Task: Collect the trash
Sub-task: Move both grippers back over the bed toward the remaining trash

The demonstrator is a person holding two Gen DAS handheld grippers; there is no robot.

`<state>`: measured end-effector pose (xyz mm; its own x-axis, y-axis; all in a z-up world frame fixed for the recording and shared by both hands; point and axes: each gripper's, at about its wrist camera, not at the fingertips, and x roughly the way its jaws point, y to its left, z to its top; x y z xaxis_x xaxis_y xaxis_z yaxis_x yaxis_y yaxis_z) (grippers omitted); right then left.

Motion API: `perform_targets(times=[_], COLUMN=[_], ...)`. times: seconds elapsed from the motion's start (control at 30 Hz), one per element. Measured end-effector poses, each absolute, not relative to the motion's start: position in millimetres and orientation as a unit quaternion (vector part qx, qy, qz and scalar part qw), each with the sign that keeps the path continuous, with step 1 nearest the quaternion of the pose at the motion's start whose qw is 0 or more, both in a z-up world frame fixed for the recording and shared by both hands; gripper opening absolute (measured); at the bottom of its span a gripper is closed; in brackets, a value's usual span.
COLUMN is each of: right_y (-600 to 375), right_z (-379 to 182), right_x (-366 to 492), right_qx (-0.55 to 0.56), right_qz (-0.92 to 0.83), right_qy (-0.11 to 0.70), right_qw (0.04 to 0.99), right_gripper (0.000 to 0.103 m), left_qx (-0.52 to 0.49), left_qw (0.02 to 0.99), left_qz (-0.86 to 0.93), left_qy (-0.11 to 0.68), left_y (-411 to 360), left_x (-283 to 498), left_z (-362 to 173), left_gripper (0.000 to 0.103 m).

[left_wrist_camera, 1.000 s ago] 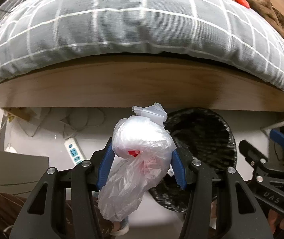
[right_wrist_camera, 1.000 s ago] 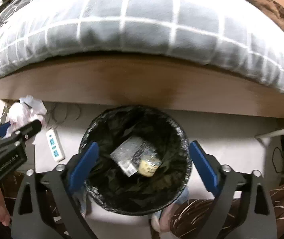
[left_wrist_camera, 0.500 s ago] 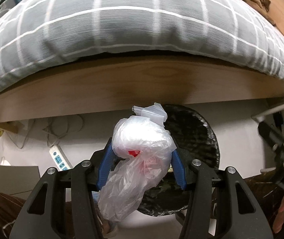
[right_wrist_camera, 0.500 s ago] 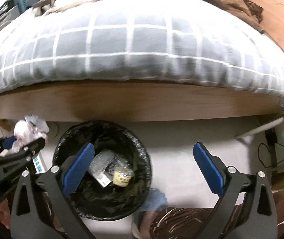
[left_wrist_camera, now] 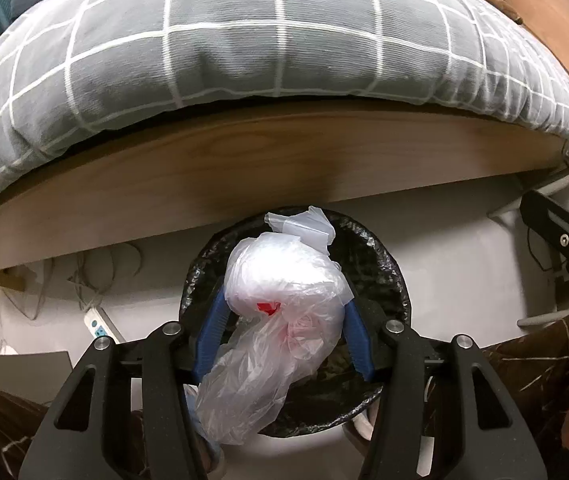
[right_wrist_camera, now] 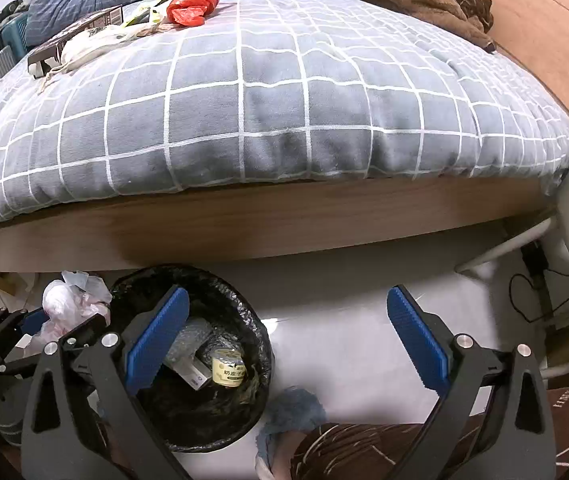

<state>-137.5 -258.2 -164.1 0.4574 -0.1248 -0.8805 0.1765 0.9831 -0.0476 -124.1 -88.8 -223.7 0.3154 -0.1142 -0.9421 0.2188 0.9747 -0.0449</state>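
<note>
Left wrist: crumpled translucent bag (left_wrist_camera: 284, 300), red-flecked.

The left gripper (left_wrist_camera: 282, 320) is clamped on a bunched clear plastic bag (left_wrist_camera: 280, 312), its 2 blue pads (left_wrist_camera: 210, 328) pressing the bag's sides. A knotted tail of the bag sticks up at the top, something red shows through the film at its middle, and a loose end droops down toward the lower left. Directly behind the bag stands a round bin lined with a black bag (left_wrist_camera: 388, 276), set on a white floor (left_wrist_camera: 464, 264) just in front of a wooden bed frame (left_wrist_camera: 244, 172). A grey quilt with a white grid (left_wrist_camera: 268, 36) hangs over the frame. A white power strip (left_wrist_camera: 98, 322) lies on the floor left of the bin. The right gripper (left_wrist_camera: 564, 248) enters at the right edge.
</note>
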Motion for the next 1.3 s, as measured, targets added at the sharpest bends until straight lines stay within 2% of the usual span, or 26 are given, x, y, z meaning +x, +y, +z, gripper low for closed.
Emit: perform_targets(times=[0.07, 0.13, 0.23, 0.43, 0.7, 1.3], right_y=[-257, -256, -250, -243, -248, -243], right_z=[-164, -165, -164, -157, -133, -80], right_x=[-137, -135, -136, -135, -128, -112], right_qx=[0.025, 0.026, 0.024, 0.015, 0.028, 0.032], right_qz=[-0.088, -0.087, -0.085, -0.081, -0.077, -0.054], right_qy=[0.514, 0.514, 0.511, 0.499, 0.471, 0.388], right_qw=[0.853, 0.853, 0.855, 0.863, 0.878, 0.919], right_gripper=[0.095, 0.095, 0.095, 0.095, 0.095, 0.095], left_qx=[0.047, 0.045, 0.047, 0.057, 0.070, 0.026], left_qw=[0.814, 0.818, 0.825, 0.839, 0.860, 0.905], left_qz=[-0.097, -0.093, -0.089, -0.073, -0.063, -0.041], left_qy=[0.571, 0.566, 0.557, 0.536, 0.501, 0.424], left_y=[-88, -84, -81, -78, -69, -38], left_x=[-125, -124, -126, -126, -117, -95], left_z=[-223, -221, -217, -205, -176, -94], left_gripper=[0.058, 0.070, 0.081, 0.096, 0.097, 0.097])
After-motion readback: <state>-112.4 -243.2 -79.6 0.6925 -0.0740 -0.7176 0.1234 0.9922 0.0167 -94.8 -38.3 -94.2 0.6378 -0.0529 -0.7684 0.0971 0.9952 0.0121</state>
